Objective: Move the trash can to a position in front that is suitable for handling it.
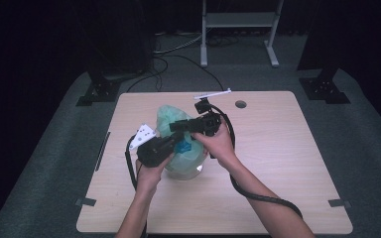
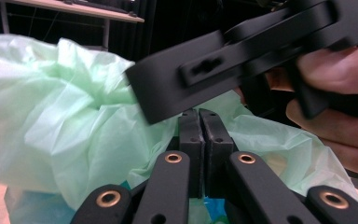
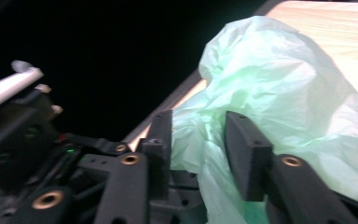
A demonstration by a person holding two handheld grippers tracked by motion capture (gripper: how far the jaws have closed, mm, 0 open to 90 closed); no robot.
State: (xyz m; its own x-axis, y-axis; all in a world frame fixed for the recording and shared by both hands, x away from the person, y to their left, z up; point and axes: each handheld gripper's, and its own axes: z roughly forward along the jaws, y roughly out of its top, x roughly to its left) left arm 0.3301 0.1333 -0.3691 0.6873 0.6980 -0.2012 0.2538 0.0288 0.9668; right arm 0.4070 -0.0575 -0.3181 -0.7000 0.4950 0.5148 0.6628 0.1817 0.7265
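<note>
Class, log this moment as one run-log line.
scene: green bag on table | left gripper: shut, bag around its fingers | right gripper: open, bag between fingers

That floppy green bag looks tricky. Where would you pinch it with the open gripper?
Probably the crumpled ridge of the green bag that bunches up between the right gripper's spread jaws, coming straight on. Folded film there gives something to pinch; the smooth, stretched sides would likely slip.
</note>
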